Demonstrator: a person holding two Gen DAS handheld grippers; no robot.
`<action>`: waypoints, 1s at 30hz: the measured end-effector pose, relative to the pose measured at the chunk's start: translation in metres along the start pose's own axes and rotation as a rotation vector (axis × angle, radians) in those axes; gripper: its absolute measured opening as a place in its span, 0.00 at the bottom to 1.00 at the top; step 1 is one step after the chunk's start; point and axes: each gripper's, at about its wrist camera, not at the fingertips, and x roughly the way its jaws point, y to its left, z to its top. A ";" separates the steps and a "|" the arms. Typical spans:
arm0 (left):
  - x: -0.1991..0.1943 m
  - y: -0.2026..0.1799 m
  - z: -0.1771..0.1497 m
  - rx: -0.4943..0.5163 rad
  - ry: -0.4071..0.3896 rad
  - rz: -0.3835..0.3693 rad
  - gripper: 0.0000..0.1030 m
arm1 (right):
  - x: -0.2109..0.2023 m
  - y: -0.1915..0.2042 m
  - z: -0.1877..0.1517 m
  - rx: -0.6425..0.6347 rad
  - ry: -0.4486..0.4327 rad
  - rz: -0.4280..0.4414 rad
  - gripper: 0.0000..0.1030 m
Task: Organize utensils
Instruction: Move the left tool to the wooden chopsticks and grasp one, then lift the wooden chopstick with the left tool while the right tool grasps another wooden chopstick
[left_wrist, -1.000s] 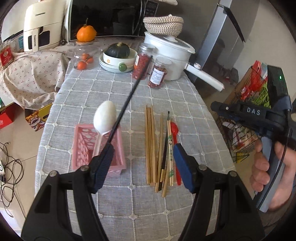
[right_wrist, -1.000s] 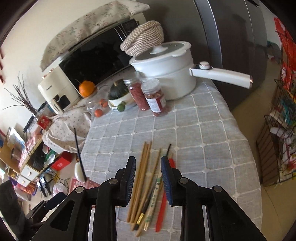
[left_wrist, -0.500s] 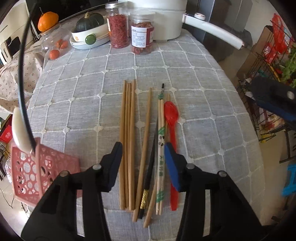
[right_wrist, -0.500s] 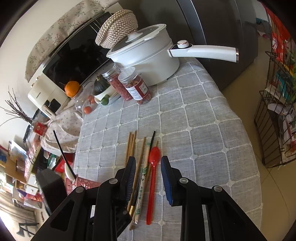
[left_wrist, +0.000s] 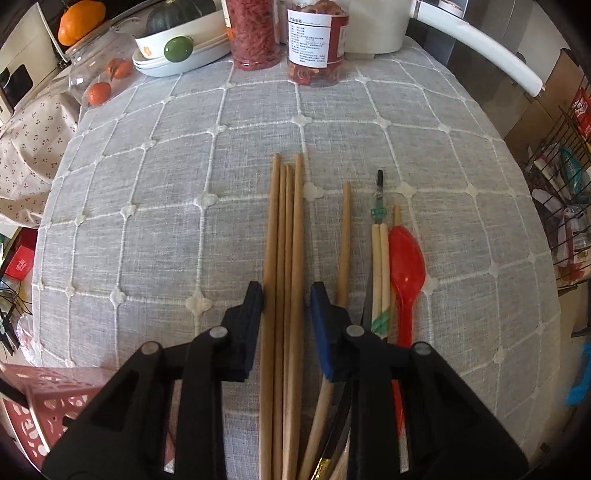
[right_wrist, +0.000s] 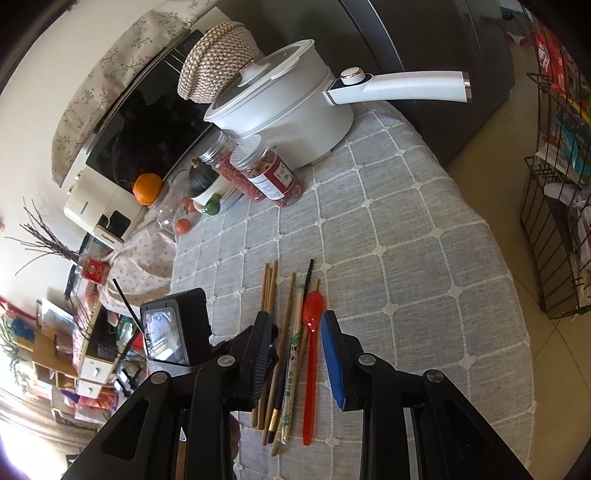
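Four brown chopsticks lie bundled, one red spoon, two jars, one white pot, one pink basket.

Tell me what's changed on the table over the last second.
The left gripper swung from the pink basket down over the brown chopsticks, its jaws closing around them. The right gripper shifted over the red spoon. The utensils haven't moved.
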 end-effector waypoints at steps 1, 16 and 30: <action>0.000 -0.002 0.001 0.012 0.000 0.003 0.21 | 0.000 -0.001 0.000 0.001 0.000 0.003 0.28; -0.028 0.013 -0.014 -0.023 -0.046 -0.087 0.08 | 0.007 0.000 -0.002 -0.020 0.016 -0.015 0.28; -0.154 0.065 -0.065 -0.101 -0.443 -0.329 0.08 | 0.107 0.025 -0.029 -0.037 0.303 0.101 0.27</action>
